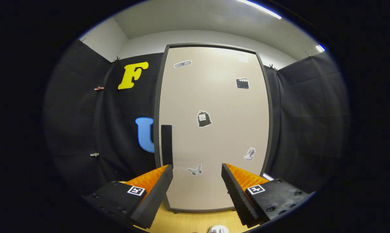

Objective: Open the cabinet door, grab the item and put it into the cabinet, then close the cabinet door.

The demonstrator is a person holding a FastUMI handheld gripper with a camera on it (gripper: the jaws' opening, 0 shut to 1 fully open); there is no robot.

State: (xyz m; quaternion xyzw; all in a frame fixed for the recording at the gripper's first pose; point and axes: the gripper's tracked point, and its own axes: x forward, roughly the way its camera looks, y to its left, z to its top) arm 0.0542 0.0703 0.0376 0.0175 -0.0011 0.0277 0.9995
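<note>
In the gripper view, the hand-held gripper (pixel 197 181) is held level with its fingers spread wide and nothing between them. It faces the cabinet (pixel 214 129), which stands upright on the wooden surface (pixel 195 223) against the black booth wall. The door (pixel 221 106) is closed, flush in its dark frame. A dark vertical handle (pixel 166 144) sits on the door's left edge, just beyond the left finger (pixel 156 191) and slightly above its tip. The right finger (pixel 238 194) points at the lower middle of the door.

The step in hand looks like the first one, opening the door. To do it well, I would shift the gripper left and a little up so the handle passes between the fingers, close on it squarely, then pull along the arc of the door; the hinge is probably on the right side. A grip too near the handle's end may slip off.

The item is probably the small white object (pixel 218 229) lying on the surface below and between the fingers, near the right one; it is mostly cut off, so I cannot tell what it is.

Counts: one cabinet, one door, one handle, two fingers, one visible white object. Five stickers (pixel 204 118) show clearly on the door, with a faint pale patch near its top.
</note>
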